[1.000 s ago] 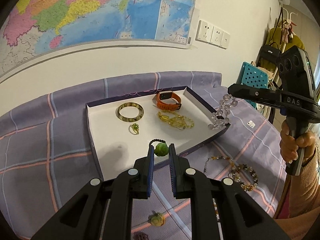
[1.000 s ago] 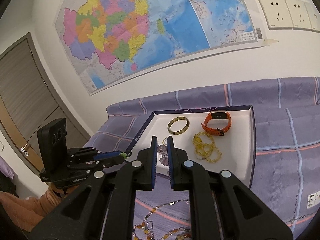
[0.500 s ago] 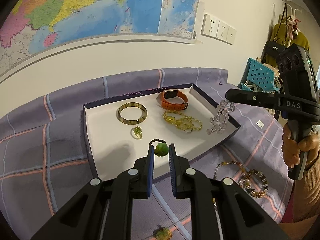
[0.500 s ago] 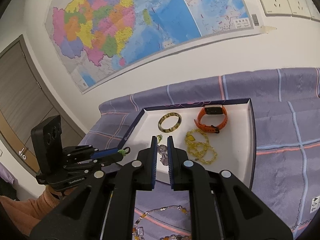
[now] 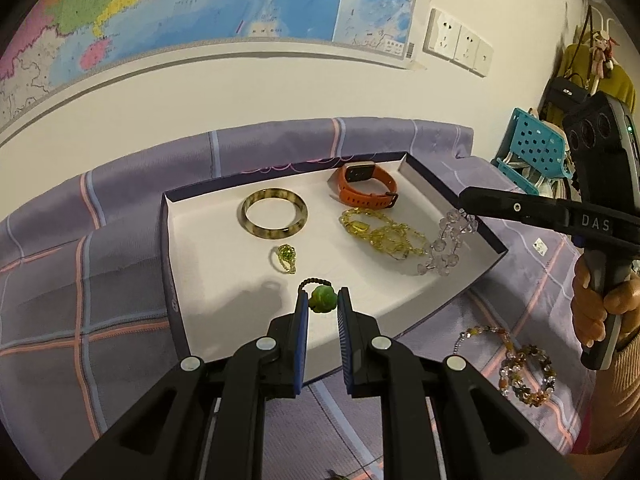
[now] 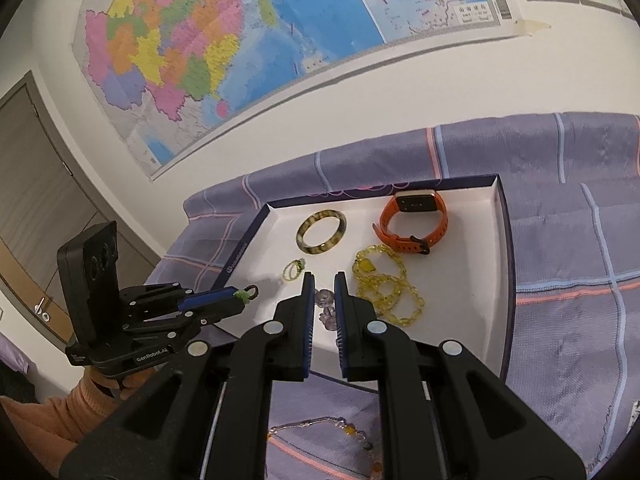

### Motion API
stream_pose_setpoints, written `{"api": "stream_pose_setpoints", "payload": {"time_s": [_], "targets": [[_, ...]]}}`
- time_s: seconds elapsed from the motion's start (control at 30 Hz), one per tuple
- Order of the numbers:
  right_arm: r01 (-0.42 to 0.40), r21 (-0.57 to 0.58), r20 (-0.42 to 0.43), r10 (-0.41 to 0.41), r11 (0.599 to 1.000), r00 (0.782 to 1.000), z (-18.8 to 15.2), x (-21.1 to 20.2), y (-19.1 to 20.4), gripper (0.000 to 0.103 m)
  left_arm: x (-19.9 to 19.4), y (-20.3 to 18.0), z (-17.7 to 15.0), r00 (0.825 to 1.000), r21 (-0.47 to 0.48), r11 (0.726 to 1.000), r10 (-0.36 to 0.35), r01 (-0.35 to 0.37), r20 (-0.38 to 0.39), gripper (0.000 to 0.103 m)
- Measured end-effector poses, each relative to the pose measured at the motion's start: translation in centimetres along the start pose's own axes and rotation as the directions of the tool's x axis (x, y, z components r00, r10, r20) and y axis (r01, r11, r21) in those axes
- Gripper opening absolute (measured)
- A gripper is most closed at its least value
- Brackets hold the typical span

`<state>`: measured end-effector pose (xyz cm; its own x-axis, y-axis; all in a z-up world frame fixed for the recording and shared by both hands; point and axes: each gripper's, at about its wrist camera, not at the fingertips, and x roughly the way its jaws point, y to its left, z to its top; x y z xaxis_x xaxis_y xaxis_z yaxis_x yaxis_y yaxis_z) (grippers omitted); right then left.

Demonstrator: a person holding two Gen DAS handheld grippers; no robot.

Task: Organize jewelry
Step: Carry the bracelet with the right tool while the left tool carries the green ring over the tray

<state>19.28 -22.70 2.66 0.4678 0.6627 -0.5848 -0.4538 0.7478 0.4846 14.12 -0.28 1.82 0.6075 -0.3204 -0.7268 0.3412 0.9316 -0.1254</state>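
Left tongs [image 5: 322, 303] clamped on green bead [image 5: 322, 298], right tongs [image 6: 321, 286] pinching clear strand [image 5: 444, 245], both poised over tray's [image 5: 486, 236] near edge, presumably for depositing beside bangle [image 5: 274, 218], watch [image 5: 362, 189], yellow beads [image 5: 384, 234].

A big coloured map [image 5: 168, 12] hangs on the white wall [image 5: 240, 92] facing me, sockets [image 5: 458, 46] beside it. I see a grey door [image 6: 36, 184] at my left.
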Motion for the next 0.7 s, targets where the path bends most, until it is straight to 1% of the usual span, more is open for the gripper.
{"api": "stream_pose_setpoints", "payload": {"time_s": [0.37,0.7], "targets": [[0.024,0.039,-0.044,-0.022,0.999,0.999,-0.2,1.9,-1.9,0.010,1.8,0.6,0.1,0.999,-0.024,0.999,0.023,-0.025,-0.047,0.013],[0.053,0.059,-0.068,-0.049,0.997,0.996,-0.2,3.2,-3.0,0.010,2.7,0.6,0.4,0.997,-0.025,0.999,0.036,-0.037,-0.062,0.013]]}}
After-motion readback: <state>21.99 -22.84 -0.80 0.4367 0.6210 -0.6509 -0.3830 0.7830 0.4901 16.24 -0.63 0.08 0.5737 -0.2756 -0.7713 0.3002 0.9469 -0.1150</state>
